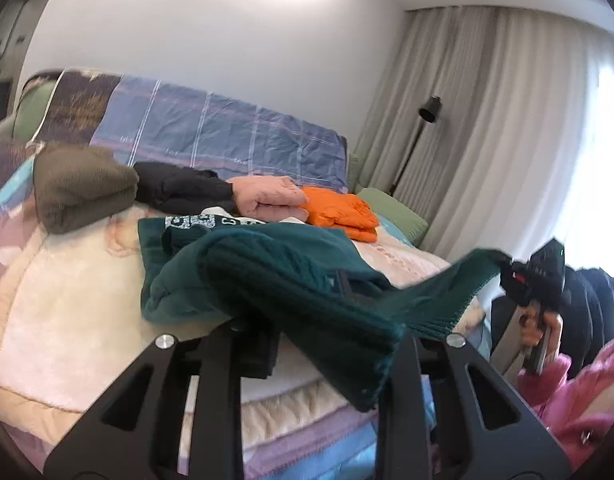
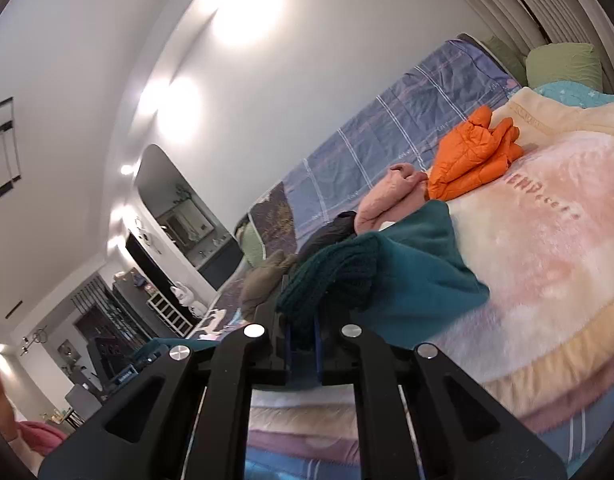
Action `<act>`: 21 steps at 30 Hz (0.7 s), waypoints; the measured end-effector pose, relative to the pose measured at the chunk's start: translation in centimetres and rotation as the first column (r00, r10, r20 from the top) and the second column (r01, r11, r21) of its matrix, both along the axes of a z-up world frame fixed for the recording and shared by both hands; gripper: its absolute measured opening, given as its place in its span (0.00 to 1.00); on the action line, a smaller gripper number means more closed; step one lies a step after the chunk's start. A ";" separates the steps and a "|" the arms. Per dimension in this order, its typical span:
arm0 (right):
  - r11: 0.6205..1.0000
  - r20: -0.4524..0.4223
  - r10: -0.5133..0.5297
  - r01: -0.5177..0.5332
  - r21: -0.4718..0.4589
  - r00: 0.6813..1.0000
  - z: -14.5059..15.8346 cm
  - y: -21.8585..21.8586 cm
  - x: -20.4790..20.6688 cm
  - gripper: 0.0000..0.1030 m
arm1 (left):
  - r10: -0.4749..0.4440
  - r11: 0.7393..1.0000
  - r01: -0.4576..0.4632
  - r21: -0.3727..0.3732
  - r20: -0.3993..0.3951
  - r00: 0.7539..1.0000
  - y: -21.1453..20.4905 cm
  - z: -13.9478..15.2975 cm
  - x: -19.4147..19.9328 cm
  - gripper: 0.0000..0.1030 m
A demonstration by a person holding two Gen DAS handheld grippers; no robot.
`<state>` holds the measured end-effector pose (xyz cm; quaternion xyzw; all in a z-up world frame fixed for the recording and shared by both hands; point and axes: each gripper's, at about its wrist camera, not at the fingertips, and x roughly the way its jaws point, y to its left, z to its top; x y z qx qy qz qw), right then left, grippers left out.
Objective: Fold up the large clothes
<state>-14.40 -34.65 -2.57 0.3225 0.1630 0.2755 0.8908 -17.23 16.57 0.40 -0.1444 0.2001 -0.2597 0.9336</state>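
Note:
A dark green sweater [image 1: 267, 264] lies partly on the bed's cream and pink blanket [image 1: 67, 320], its ribbed hem [image 1: 299, 300] lifted off the bed. My left gripper [image 1: 307, 316] is shut on one end of that hem, and the knit drapes over its fingers and hides the pads. The hem stretches right to my right gripper [image 1: 507, 270], held by a person's hand [image 1: 543, 328]. In the right wrist view, the right gripper [image 2: 303, 340] has its blue pads closed on the dark knit [image 2: 331, 276], with the sweater body [image 2: 419, 272] beyond it.
Folded clothes line the back of the bed: olive [image 1: 83, 188], black [image 1: 179, 188], pink [image 1: 267, 196] and orange [image 1: 343, 212]. Behind them is a plaid-covered headboard [image 1: 227, 132]. A black floor lamp [image 1: 429, 110] and curtains [image 1: 507, 120] stand to the right. A pink garment [image 1: 579, 392] is at the lower right.

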 end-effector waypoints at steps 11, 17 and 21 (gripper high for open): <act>0.995 -0.022 -0.064 0.062 -0.083 0.998 2.2 2.0 12.7 0.08 | 0.050 0.996 -0.056 -0.075 -0.085 0.995 1.0 1.7 12.6 0.28; 0.971 -0.048 -0.151 0.139 -0.194 0.987 2.0 3.2 22.4 0.08 | 0.128 0.990 -0.134 -0.033 -0.153 0.980 0.3 1.0 22.5 0.27; 0.937 -0.165 -0.205 0.144 -0.318 0.965 -2.0 4.3 30.6 0.08 | 0.201 0.971 -0.235 -0.051 -0.364 0.909 1.0 -3.7 30.4 0.28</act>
